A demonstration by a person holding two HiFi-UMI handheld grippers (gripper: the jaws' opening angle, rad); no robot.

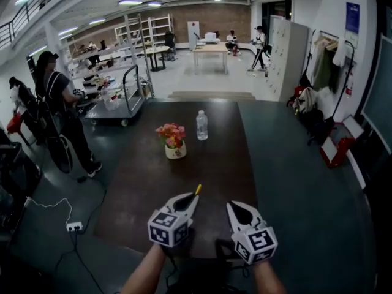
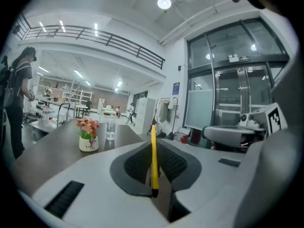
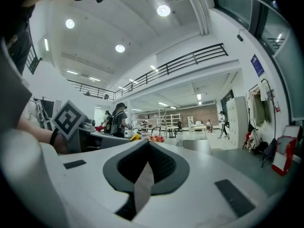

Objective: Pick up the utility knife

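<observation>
**Knife in the grip and off the desk: the pick-up looks all but done**

From where I stand, the main part of the job looks finished. The left tongs point(image 1: 194, 197) are pinching the utility knife point(image 1: 197, 190), a slim yellow tool. In the head view its tip pokes out beyond the jaw ends, just left of centre in the lower part of the frame. The left gripper view confirms the hold: the yellow body point(image 2: 154, 161) stands on edge in the middle of the frame, with the dark ribbed pads pressed against both of its sides and no gap that I can see.

The knife appears clear of the desk point(image 1: 220, 158). In that same view the dark top lies away at the left, below the tool, and nothing touches the knife from beneath.

The right tongs point(image 1: 232, 205) sit just beside the left pair, lower right of centre in the head view. Their own view shows them pressed together point(image 3: 148, 145) with nothing between them, so they have no part in the hold.

Further up the desk, the flower pot point(image 1: 174, 141) and the water bottle point(image 1: 201, 125) stand upright, well away from both tools.

As I judge it, little is left. The grip needs to stay firm on the narrow handle, which is held by a thin pinch and could pivot or slide. Otherwise the lift itself seems complete.
</observation>
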